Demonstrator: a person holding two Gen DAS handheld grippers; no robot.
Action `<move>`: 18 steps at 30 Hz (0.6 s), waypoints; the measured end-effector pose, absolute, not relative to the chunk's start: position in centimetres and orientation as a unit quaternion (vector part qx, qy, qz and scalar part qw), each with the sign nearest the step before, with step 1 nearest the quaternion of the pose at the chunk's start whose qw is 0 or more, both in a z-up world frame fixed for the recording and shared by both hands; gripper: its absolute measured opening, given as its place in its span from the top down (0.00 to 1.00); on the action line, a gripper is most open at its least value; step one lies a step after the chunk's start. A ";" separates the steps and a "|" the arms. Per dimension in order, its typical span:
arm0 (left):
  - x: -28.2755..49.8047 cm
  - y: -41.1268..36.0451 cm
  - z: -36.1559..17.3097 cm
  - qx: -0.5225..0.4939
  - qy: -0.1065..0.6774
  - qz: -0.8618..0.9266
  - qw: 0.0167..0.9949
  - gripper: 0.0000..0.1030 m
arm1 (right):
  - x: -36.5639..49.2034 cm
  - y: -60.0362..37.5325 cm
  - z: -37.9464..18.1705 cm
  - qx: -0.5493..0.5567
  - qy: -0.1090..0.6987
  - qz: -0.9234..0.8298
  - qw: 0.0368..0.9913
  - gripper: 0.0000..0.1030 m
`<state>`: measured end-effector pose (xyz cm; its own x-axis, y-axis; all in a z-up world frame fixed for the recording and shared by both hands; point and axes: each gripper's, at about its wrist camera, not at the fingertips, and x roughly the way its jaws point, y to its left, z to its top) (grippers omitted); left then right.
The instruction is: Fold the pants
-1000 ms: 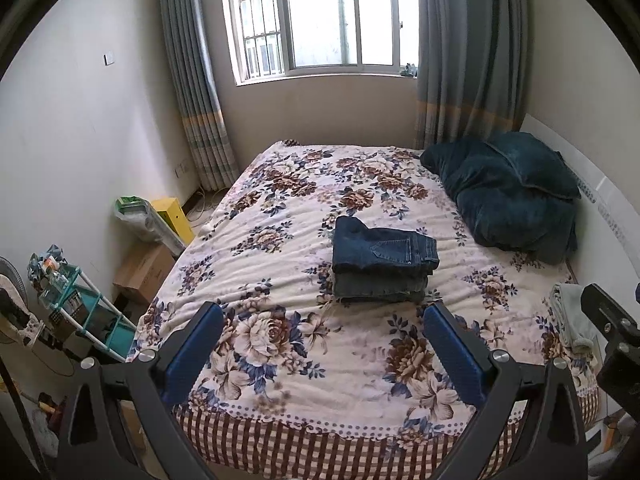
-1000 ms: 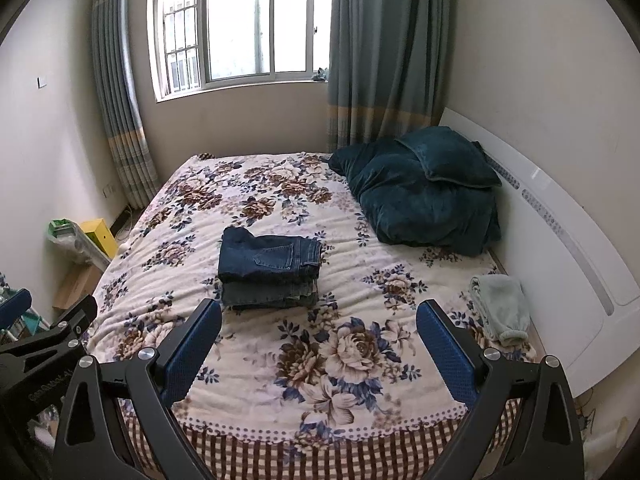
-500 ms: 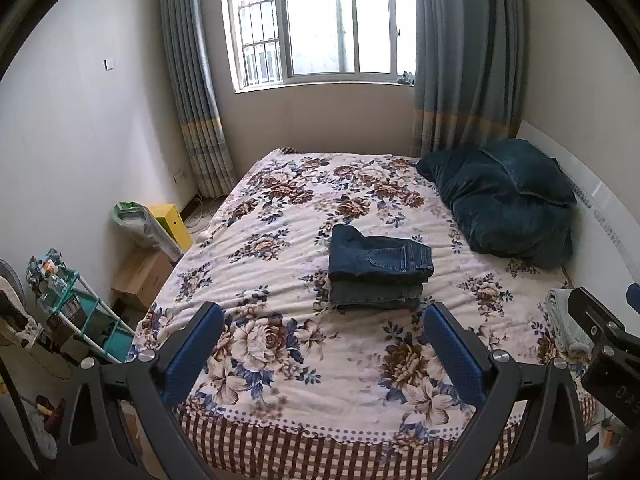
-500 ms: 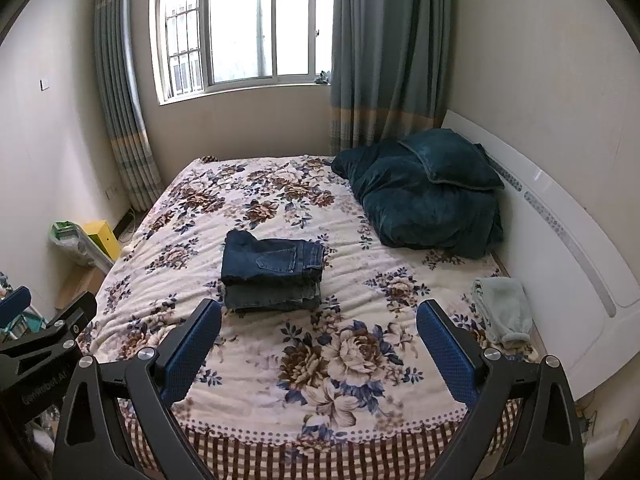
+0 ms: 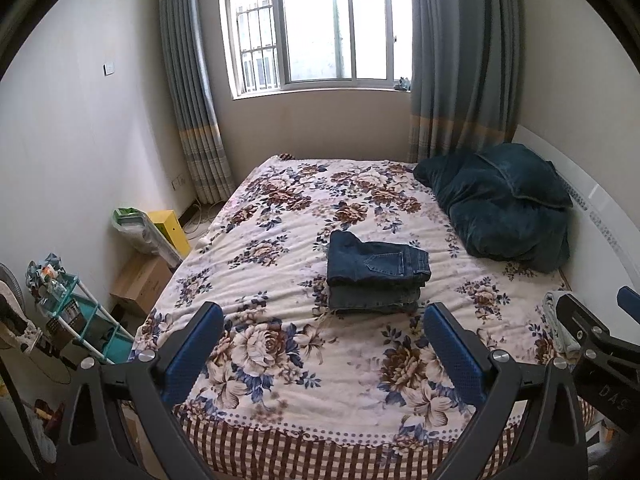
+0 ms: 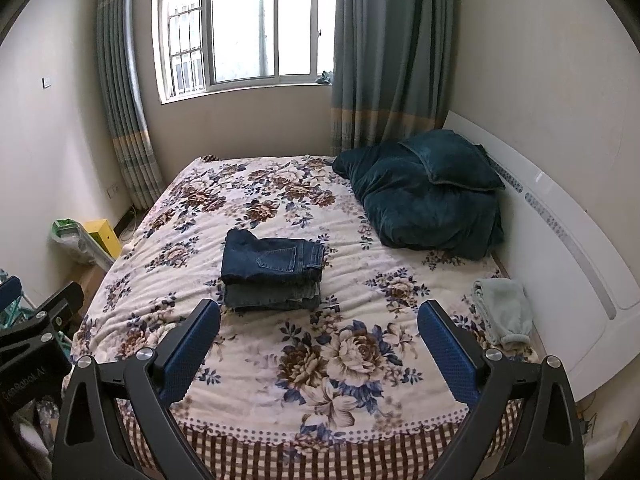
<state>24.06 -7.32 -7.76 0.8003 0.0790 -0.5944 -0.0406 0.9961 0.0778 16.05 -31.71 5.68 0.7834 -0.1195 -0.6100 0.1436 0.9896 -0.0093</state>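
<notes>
Dark blue jeans (image 5: pixel 376 276) lie folded in a neat stack in the middle of the floral bedspread (image 5: pixel 288 208); they also show in the right wrist view (image 6: pixel 272 272). My left gripper (image 5: pixel 320 320) is open and empty, held back over the foot of the bed, well short of the jeans. My right gripper (image 6: pixel 318 318) is open and empty too, beside it at the same distance. Neither touches the jeans.
A dark teal blanket and pillow (image 6: pixel 428 196) lie at the head by the white headboard (image 6: pixel 560 248). A pale green cloth (image 6: pixel 502 308) lies at the bed's right edge. Boxes (image 5: pixel 140 280), a yellow box (image 5: pixel 170 228) and a teal rack (image 5: pixel 76 320) stand left of the bed.
Both grippers have drawn back and up from the bed, so the jeans look smaller and further away. The jeans have not moved. Both grippers stay open.
</notes>
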 end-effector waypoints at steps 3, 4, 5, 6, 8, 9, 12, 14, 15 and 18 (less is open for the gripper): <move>24.0 -7.4 -7.7 0.032 0.313 0.025 0.949 0.00 | 15.9 -31.7 5.6 0.020 0.322 -0.069 0.944 0.02; 23.9 -7.4 -7.6 0.032 0.312 0.024 0.949 0.00 | 16.0 -31.7 5.6 0.019 0.321 -0.070 0.944 0.02; 24.0 -7.4 -7.6 0.033 0.312 0.024 0.949 0.00 | 16.0 -31.7 5.7 0.018 0.321 -0.071 0.944 0.02; 23.9 -7.4 -7.6 0.032 0.313 0.025 0.949 0.00 | 15.9 -31.7 5.6 0.018 0.320 -0.070 0.944 0.02; 23.9 -7.5 -7.6 0.032 0.312 0.025 0.949 0.00 | 16.0 -31.7 5.6 0.018 0.320 -0.071 0.944 0.02; 23.9 -7.5 -7.6 0.032 0.312 0.025 0.949 0.00 | 15.9 -31.7 5.6 0.018 0.320 -0.071 0.945 0.02; 23.8 -7.6 -7.6 0.032 0.311 0.026 0.950 0.00 | 15.8 -31.7 5.7 0.019 0.319 -0.071 0.945 0.02; 23.8 -7.6 -7.6 0.032 0.311 0.025 0.950 0.00 | 15.7 -31.8 5.8 0.018 0.318 -0.073 0.945 0.02; 23.8 -7.6 -7.7 0.033 0.311 0.024 0.950 0.00 | 15.7 -31.8 5.8 0.019 0.318 -0.072 0.945 0.02; 23.7 -7.7 -7.6 0.035 0.309 0.025 0.950 0.00 | 15.8 -31.8 5.8 0.019 0.317 -0.073 0.945 0.02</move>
